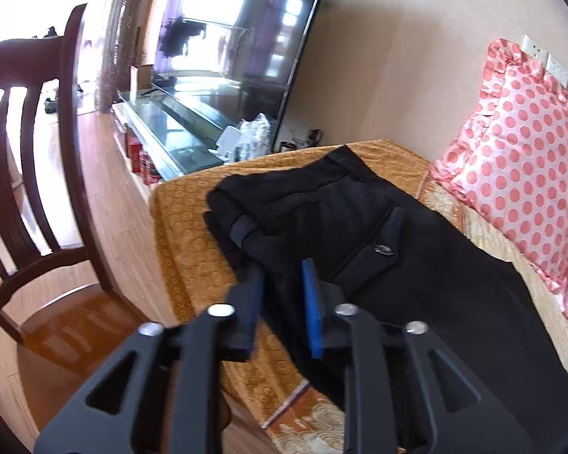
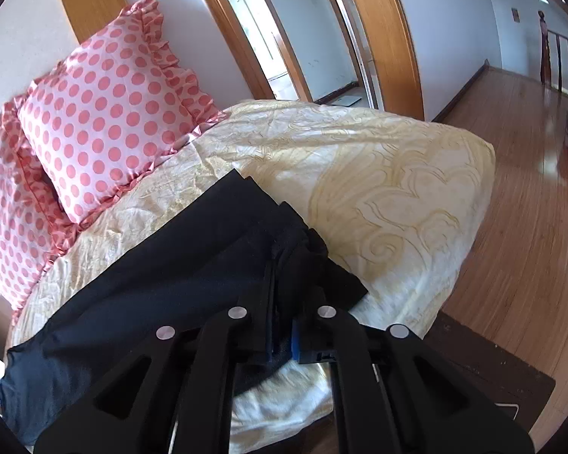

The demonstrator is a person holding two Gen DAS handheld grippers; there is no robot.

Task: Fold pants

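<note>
- Pants (image 1: 378,227), black, lie on the bed (image 1: 185,227), laid lengthwise. Waist end, with a flap pocket and a button, sits near the bed's far corner in the left view; hem end lies on the cream spread in the right view.
- Left tool (image 1: 282,283): jaws part-way apart, over the waist-end cloth. No pad presses on cloth that I can see; not holding.
- Right tool (image 2: 284,302): jaws narrow, clamped on a bunched pinch of pants near the hems.
- Judged step: one fold is set down at the waist end, left side released, right side not yet let go.
- To do it well: ease the right jaws apart before I lift, so the pinched cloth does not drag and spoil the fold. Lift the left tool straight away from the cloth, pads clear of the pocket flap.
- Layers at the waist look stacked but a little rumpled; may need a smoothing pass.
- Edges: pants run close to the bed's near edge on both views. Risk of cloth slipping off if tugged toward me.
- Pillows (image 2: 106,113) lie just beside the pants on the wall side; little room there.
- Chair (image 1: 38,196) stands near the left side of the bed; open floor to the right.
</note>
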